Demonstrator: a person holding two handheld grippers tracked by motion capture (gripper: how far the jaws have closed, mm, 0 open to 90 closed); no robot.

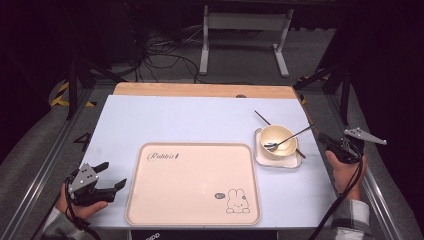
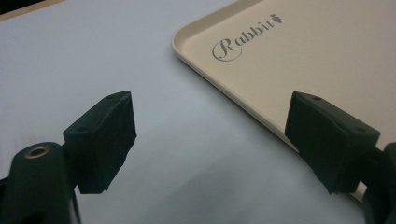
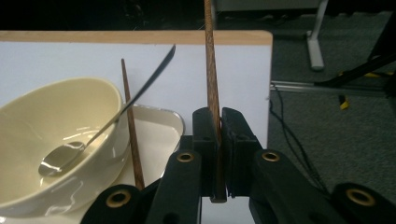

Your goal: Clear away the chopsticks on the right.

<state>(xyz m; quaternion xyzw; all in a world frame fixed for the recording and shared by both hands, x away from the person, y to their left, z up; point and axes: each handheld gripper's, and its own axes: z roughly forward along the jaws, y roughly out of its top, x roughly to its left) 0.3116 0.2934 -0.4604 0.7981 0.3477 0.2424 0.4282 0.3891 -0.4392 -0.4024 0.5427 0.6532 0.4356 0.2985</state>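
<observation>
**One chopstick pinched, its twin waiting by the bowl**

The right gripper [image 3: 217, 135] has its jaws squeezed narrow on a single chopstick [image 3: 211, 70], gripped near one end so that most of the stick juts out beyond the pads, toward the far edge of the table [image 1: 150, 120]. Holding it close to the end likely keeps the long part free to be laid down flat somewhere. In the high view this gripper [image 1: 327, 141] sits at the right edge of the table, just right of the bowl [image 1: 276, 140].

The held chopstick is slim, straight, brown wood with visible grain. A second chopstick [image 3: 130, 135] of the same kind lies slanted across the square saucer [image 3: 159, 130], tucked against the bowl. A metal spoon [image 3: 88, 142] rests inside the cream bowl, its handle leaning over the rim.

The left gripper [image 1: 106, 178] rests at the near left, jaws wide and empty, beside the tray [image 2: 299, 60], probably idle until needed.
</observation>
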